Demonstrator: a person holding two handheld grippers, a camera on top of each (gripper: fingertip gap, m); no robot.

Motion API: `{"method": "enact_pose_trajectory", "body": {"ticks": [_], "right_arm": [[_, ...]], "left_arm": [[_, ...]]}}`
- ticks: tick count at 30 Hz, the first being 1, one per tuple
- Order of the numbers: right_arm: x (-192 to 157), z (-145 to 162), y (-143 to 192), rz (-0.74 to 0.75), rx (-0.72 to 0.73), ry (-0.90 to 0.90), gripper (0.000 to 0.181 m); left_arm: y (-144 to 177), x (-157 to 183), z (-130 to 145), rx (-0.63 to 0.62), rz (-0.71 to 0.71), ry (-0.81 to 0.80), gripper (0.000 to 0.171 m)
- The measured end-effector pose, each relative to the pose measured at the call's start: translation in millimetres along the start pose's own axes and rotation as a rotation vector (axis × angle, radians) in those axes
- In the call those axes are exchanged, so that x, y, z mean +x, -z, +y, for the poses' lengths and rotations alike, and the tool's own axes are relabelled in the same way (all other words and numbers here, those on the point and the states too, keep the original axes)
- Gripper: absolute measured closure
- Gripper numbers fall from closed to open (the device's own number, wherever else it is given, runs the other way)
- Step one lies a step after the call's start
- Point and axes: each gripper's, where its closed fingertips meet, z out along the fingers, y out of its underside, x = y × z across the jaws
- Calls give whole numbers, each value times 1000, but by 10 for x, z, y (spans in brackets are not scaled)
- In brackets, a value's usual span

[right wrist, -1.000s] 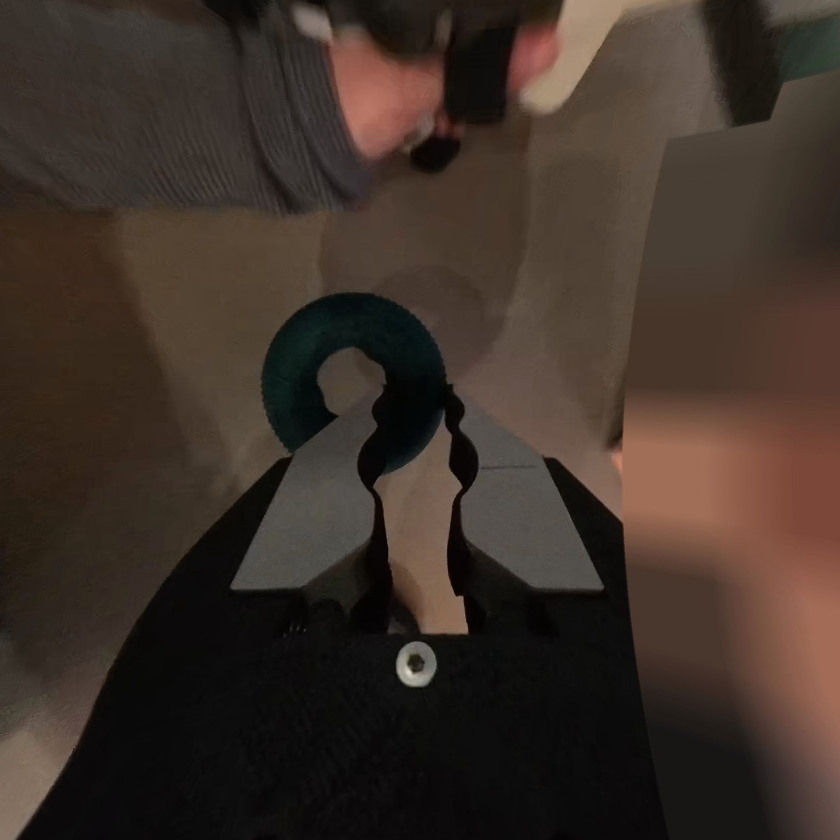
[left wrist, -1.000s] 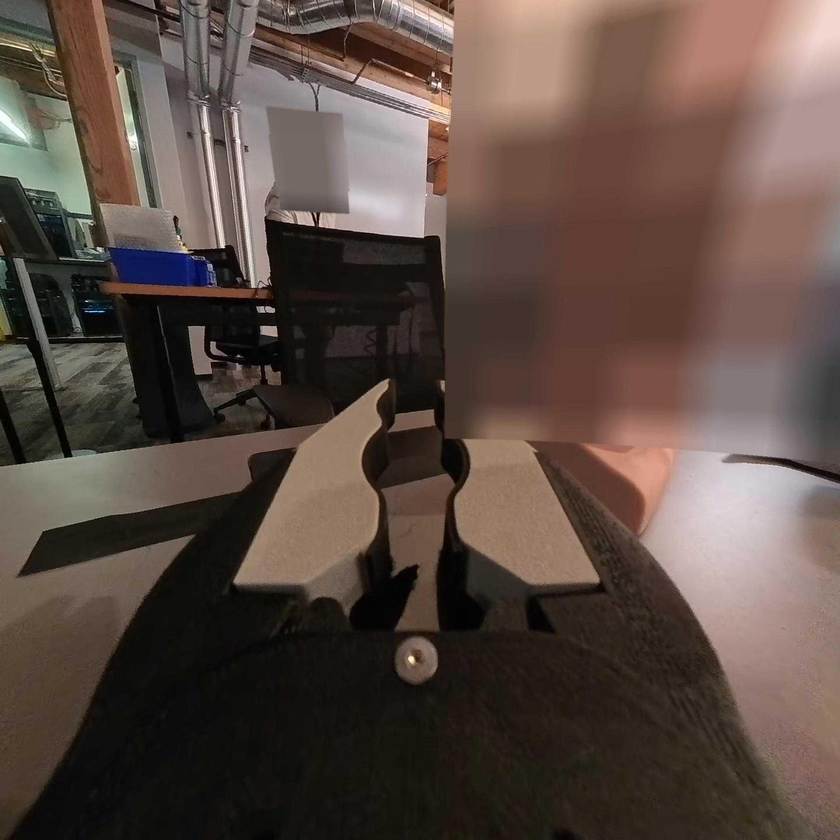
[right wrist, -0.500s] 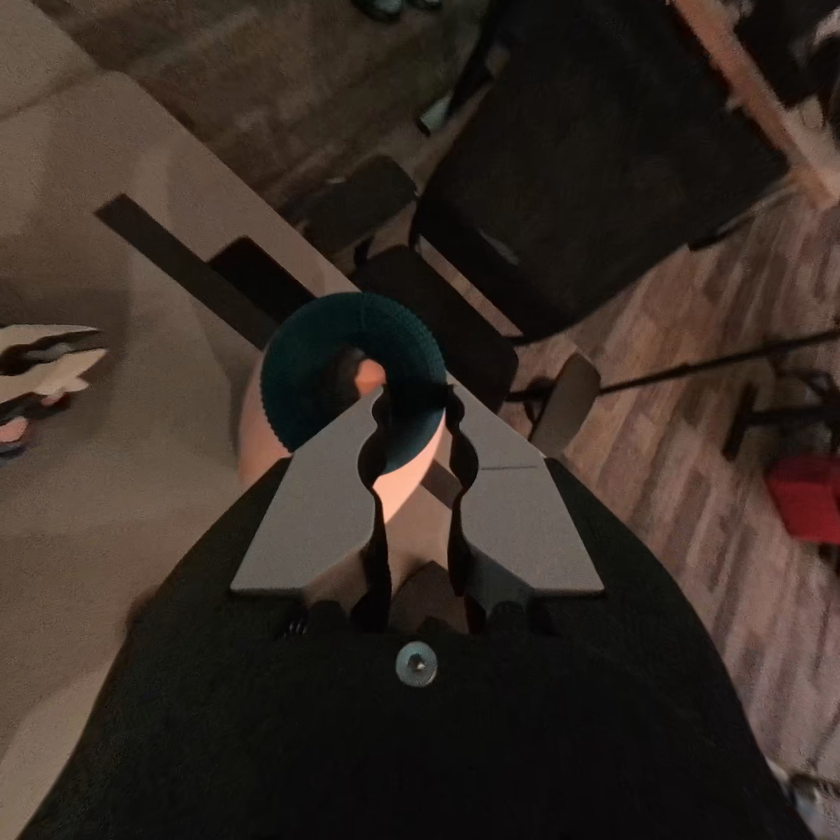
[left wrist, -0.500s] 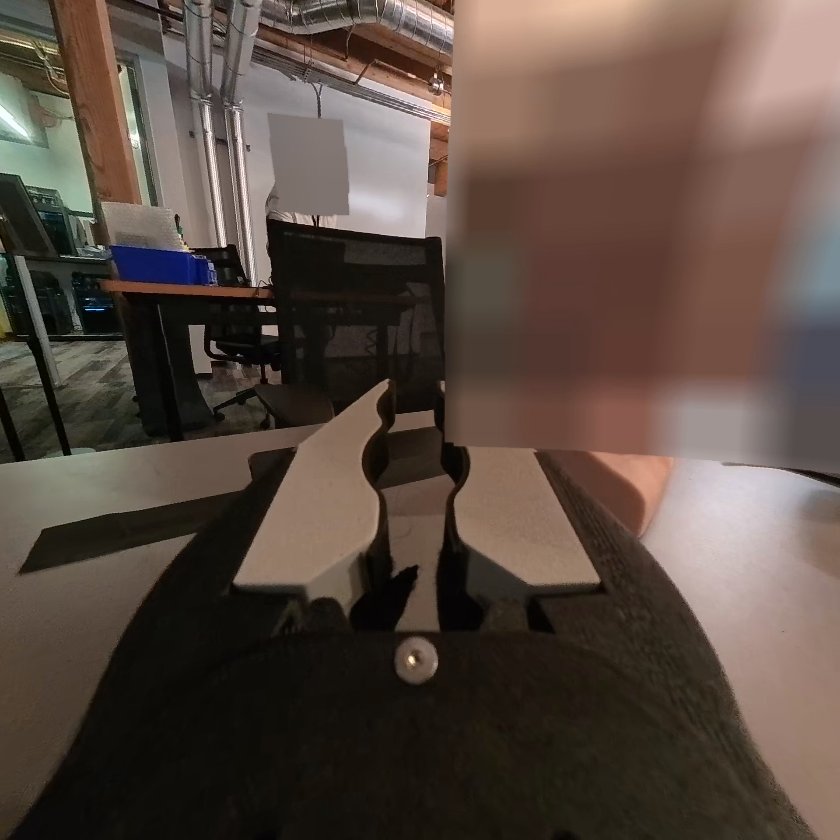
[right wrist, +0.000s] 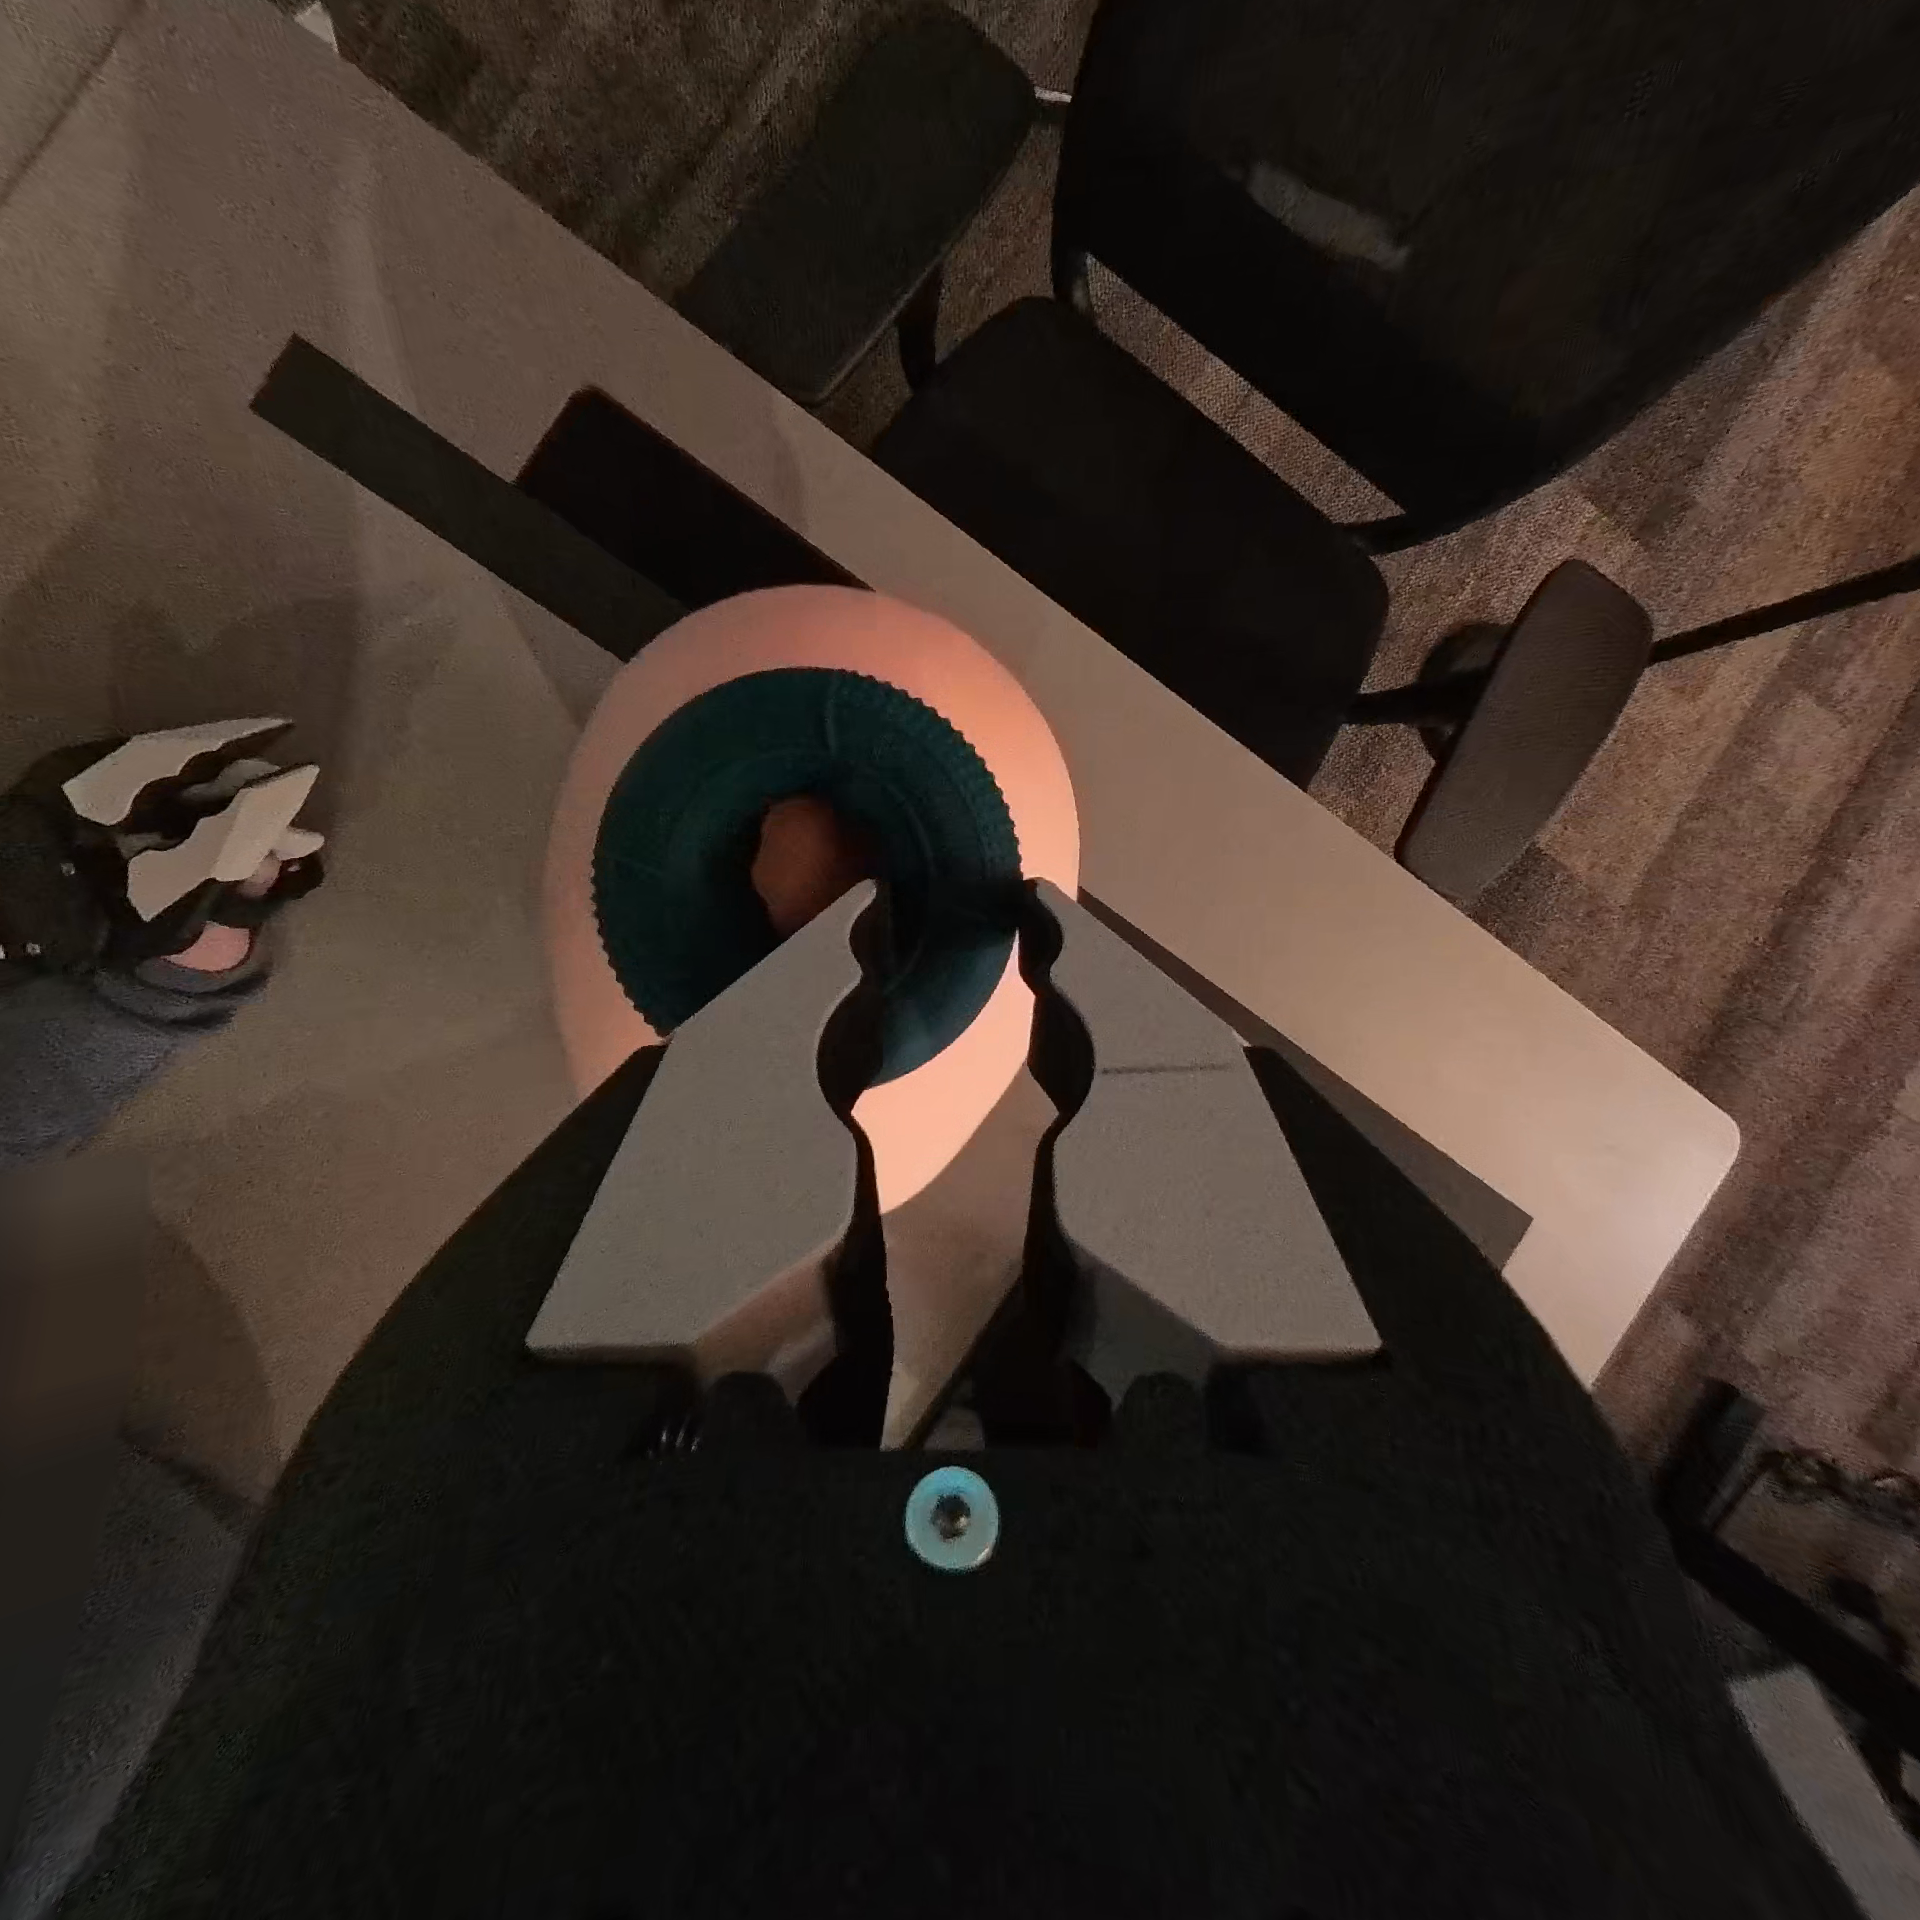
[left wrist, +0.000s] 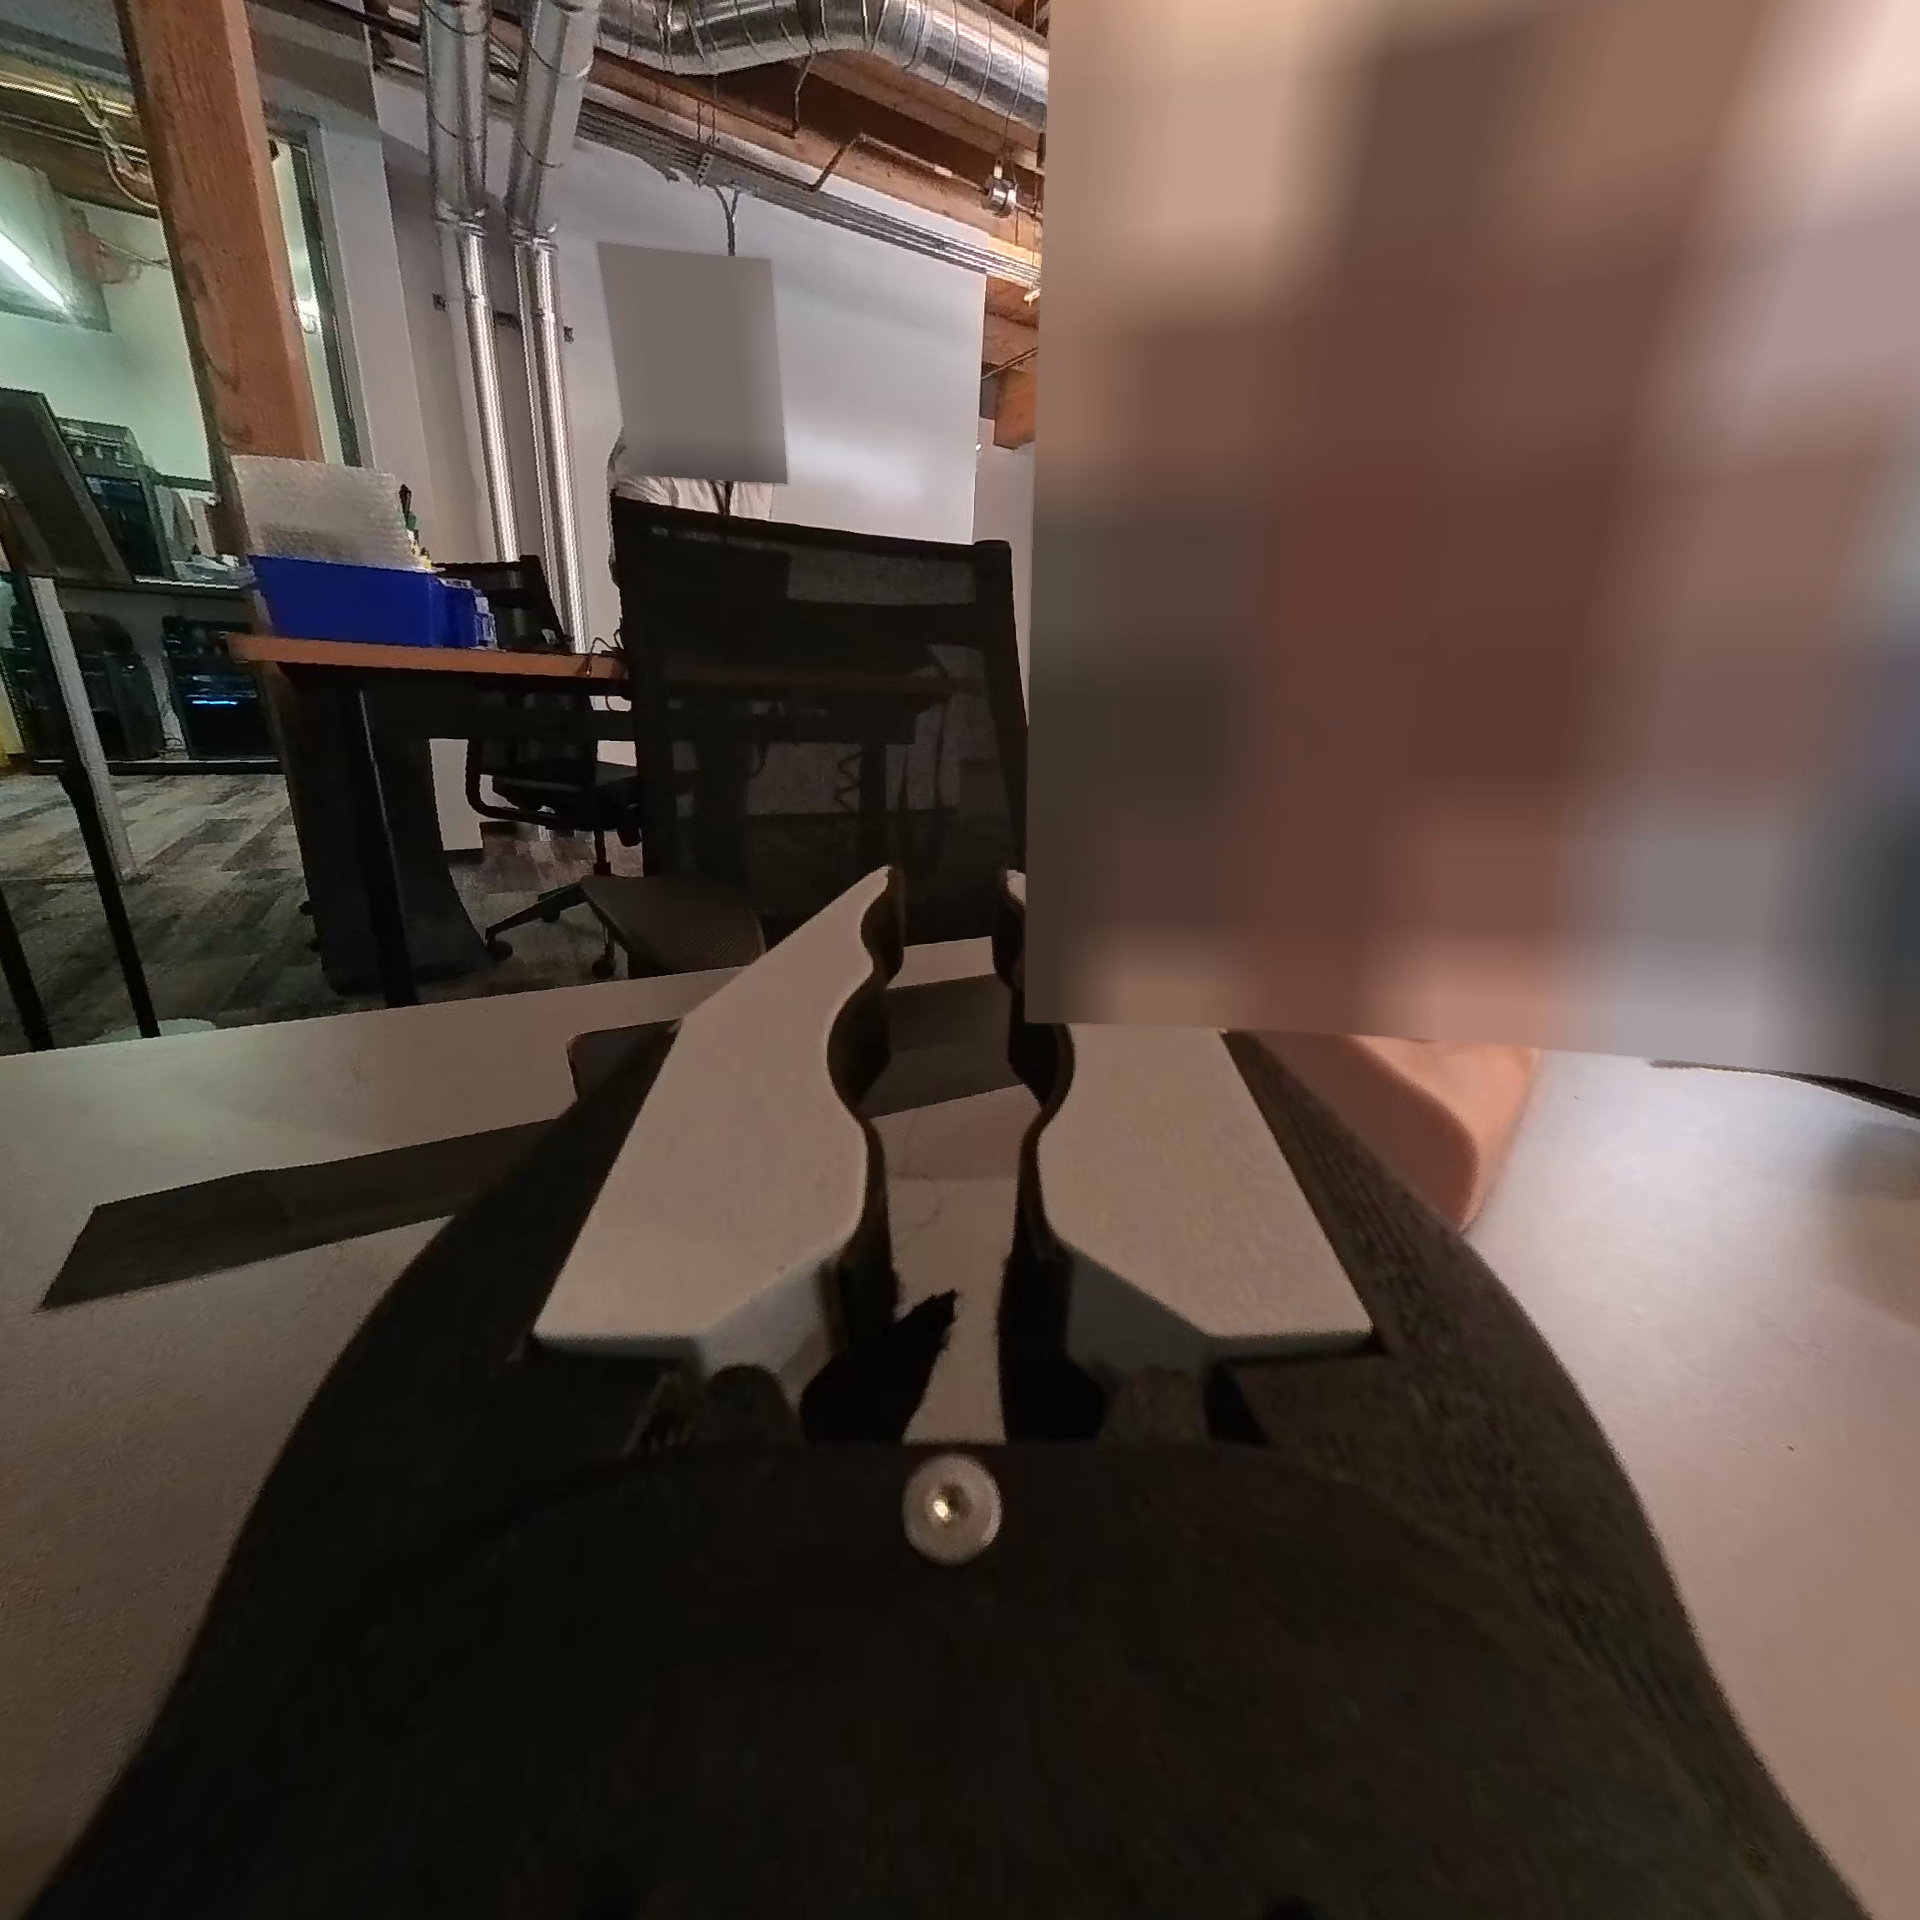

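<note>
My right gripper (right wrist: 956,894) is shut on the rim of a dark teal ridged ring (right wrist: 727,790) and holds it above a round pink base (right wrist: 1044,821) on the table. An orange-brown peg (right wrist: 795,852) shows through the ring's hole. My left gripper (left wrist: 951,883) rests low on the table with its jaws a little apart and nothing between them. It also shows at the left of the right wrist view (right wrist: 270,758). The pink base's edge (left wrist: 1455,1122) lies just to its right; a blurred patch hides what is above it.
The beige table (right wrist: 312,260) ends in an edge and corner (right wrist: 1704,1132) close behind the base. A black tape strip (right wrist: 436,468) crosses it. Black office chairs (right wrist: 1143,582) stand beyond the edge. A desk with a blue bin (left wrist: 343,597) stands farther back. Across from one pair of fingers to the other is roughly 35 cm.
My right gripper has swung with the ring from over bare table near a sleeve to above the pink base, with the peg now seen through the hole. The left gripper has not moved.
</note>
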Motion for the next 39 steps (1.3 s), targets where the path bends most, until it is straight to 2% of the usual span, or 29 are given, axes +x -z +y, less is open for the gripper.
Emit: {"method": "enact_pose_trajectory", "body": {"ticks": [17,21,25,28,31,34,36,39], "right_arm": [[21,49,-95,-34,-67,-85,158],[34,32,-76,-27,-48,-98,139],[91,-12,108,18,61,-79,114],[-17,25,441,64,291,-8,112],[-431,438,682,121,528,141,114],[-916,1197,570,178,690,197,123],[-1228,1836,213,157,694,175,126],[-1572,2850,-576,56,540,50,130]], "left_arm": [[0,-12,0,1,-2,8,157],[0,-20,-1,2,-4,14,157],[-1,-21,-1,2,-5,14,157],[-3,-22,-2,2,-5,8,156],[-10,-16,-1,1,-7,0,156],[-12,62,-22,13,17,5,152],[-17,163,-25,16,46,7,151],[-6,361,-6,6,99,-9,150]]}}
